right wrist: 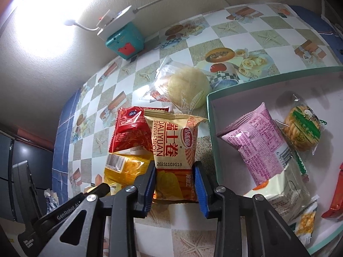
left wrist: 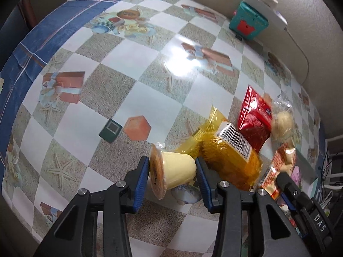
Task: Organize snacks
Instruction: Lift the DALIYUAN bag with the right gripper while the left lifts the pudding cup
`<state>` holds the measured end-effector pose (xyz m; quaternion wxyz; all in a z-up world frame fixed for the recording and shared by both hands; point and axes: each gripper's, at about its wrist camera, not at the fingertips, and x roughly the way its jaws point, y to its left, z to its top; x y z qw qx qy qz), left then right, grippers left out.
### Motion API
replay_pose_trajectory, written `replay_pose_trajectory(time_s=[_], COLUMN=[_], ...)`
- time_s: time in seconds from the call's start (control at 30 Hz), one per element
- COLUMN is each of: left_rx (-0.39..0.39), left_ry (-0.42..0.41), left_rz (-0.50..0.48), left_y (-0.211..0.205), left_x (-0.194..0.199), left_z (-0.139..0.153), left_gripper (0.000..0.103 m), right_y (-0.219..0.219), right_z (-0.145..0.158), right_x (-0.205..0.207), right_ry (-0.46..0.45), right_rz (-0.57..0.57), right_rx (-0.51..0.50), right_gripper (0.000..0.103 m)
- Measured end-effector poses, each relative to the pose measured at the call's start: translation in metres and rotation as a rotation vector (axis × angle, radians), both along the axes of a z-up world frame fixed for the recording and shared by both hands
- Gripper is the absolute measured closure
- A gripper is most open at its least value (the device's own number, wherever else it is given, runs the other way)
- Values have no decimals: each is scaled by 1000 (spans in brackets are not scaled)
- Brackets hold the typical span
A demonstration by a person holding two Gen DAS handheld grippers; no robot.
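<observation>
A table [left wrist: 120, 49] stood against a plain beige wall [right wrist: 42, 68], covered in a glossy checked oilcloth printed with starfish, gift boxes and fruit, edged in blue. A teal box [right wrist: 125, 40] sat at the wall beneath a white power strip [right wrist: 115, 19] with a trailing cable. Bright light glared on wall and cloth.

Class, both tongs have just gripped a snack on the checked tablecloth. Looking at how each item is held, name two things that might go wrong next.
1. The left tongs clamp the pudding cup lying sideways, lid against one pad and base against the other; it looks liable to slip or twist out when lifted.
2. The right tongs pinch only the lower end of the Swiss roll packet, which overlaps the red packet and yellow packet; lifting may drag those along or let the packet droop.
</observation>
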<state>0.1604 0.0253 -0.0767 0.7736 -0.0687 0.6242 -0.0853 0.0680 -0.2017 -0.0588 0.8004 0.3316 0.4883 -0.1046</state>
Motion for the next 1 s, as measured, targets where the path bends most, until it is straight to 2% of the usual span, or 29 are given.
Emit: replay_pose_trajectory(time_s=[0.4,0.7,0.9,1.0], left_rx=[-58,-99,-110,-103], left_ry=[-84,-165,-235,-241], left_rz=[19,-18,-57,-81], left_y=[10,-7,-23,-31], left_x=[-4,-15,-28,-31], left_z=[42,73,98,99], left_gripper=[58,58,62,64], right_y=[-3,-10,-16,-18], right_z=[24,56,75,78], right_x=[-20,-48,-69,-70], right_ry=[-46,-111,-149,-150], right_rz=[-27,-77,-121,-118], right_rx=[25,32,36,26], right_gripper=[67,67,67,67])
